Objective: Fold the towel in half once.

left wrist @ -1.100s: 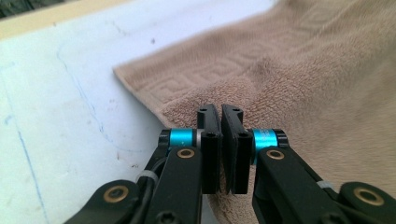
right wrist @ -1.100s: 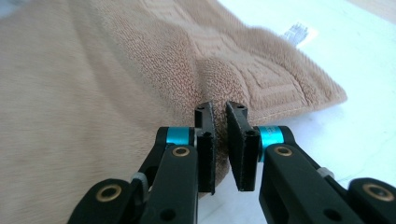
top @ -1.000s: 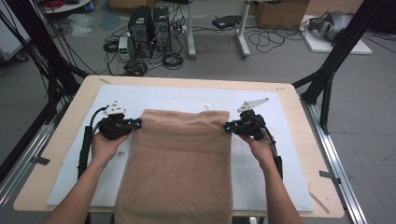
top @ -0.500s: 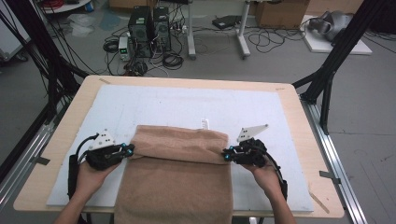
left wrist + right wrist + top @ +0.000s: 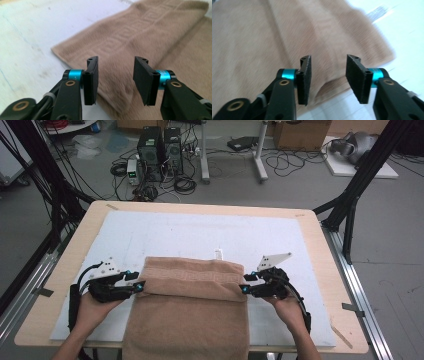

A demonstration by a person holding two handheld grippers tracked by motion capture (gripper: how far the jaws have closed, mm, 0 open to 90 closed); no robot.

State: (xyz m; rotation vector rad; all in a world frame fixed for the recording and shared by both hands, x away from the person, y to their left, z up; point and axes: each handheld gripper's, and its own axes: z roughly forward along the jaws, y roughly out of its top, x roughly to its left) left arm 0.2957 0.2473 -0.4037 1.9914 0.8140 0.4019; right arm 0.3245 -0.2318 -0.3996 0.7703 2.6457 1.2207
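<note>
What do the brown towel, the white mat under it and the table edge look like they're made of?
Towel: looks like cotton terry, with a matte fuzzy pile and a woven border band. Mat: probably foam or soft plastic sheet, matte white, scuffed and stained. Table: pale wood or wood-look laminate, smooth; which one can't be told.

Tan towel (image 5: 190,312), far end folded back, lies flat, overhanging the table's near edge.

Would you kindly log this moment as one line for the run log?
left gripper: open at towel edge | right gripper: open at towel edge | brown terry towel: far end folded toward person, on white mat
</note>
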